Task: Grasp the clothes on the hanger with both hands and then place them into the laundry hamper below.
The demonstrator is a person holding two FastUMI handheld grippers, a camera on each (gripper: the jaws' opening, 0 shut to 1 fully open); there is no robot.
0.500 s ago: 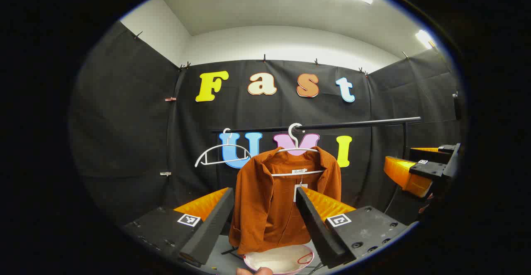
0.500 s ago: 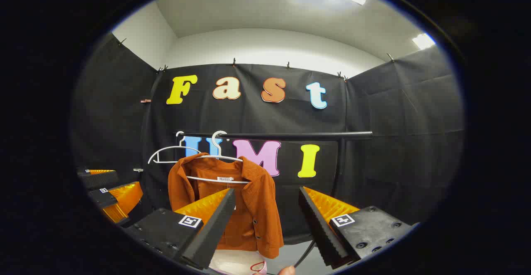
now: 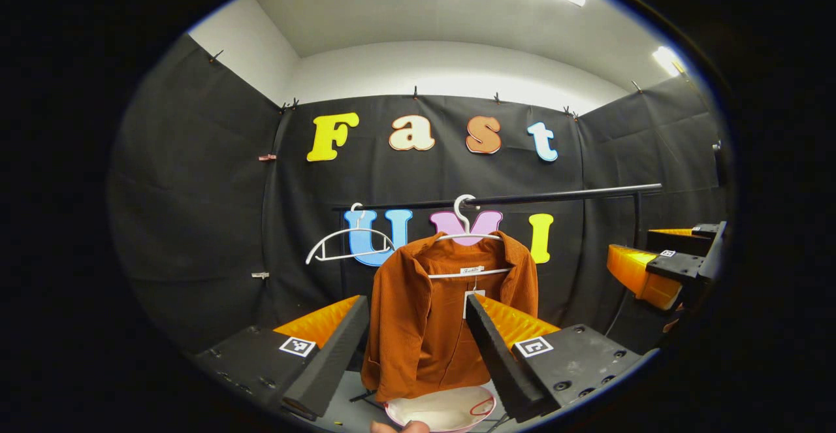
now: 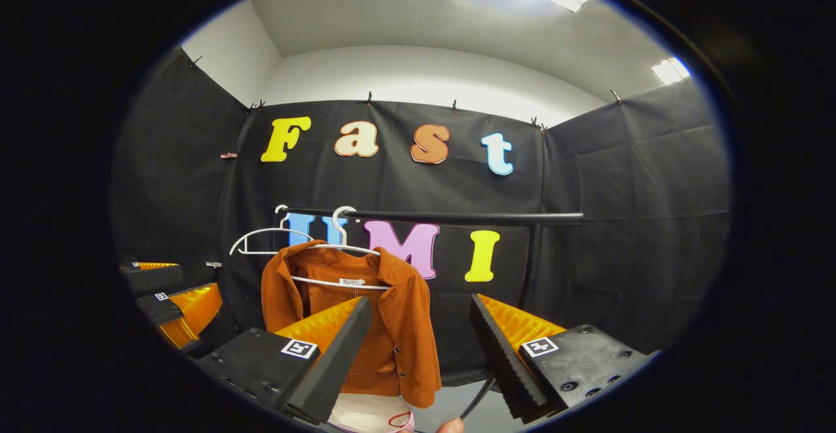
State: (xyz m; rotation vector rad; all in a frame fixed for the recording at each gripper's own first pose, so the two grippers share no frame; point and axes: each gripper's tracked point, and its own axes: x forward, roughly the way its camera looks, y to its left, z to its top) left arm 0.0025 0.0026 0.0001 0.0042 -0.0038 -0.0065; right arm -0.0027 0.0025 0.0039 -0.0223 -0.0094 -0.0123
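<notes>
Rust-orange corduroy jacket (image 3: 450, 315) hangs on a white wire hanger (image 3: 465, 224) from the black horizontal rail (image 3: 562, 194), above the white round hamper with a pink rim (image 3: 441, 410). Left gripper (image 3: 415, 348) and right gripper (image 4: 418, 354) are both spread wide, holding nothing, well short of the jacket. An empty white hanger (image 3: 346, 240) hangs beside it

Orange jacket (image 4: 366, 328) on white hanger (image 4: 339, 247), beyond wide-spread right claw (image 4: 418, 354).
</notes>
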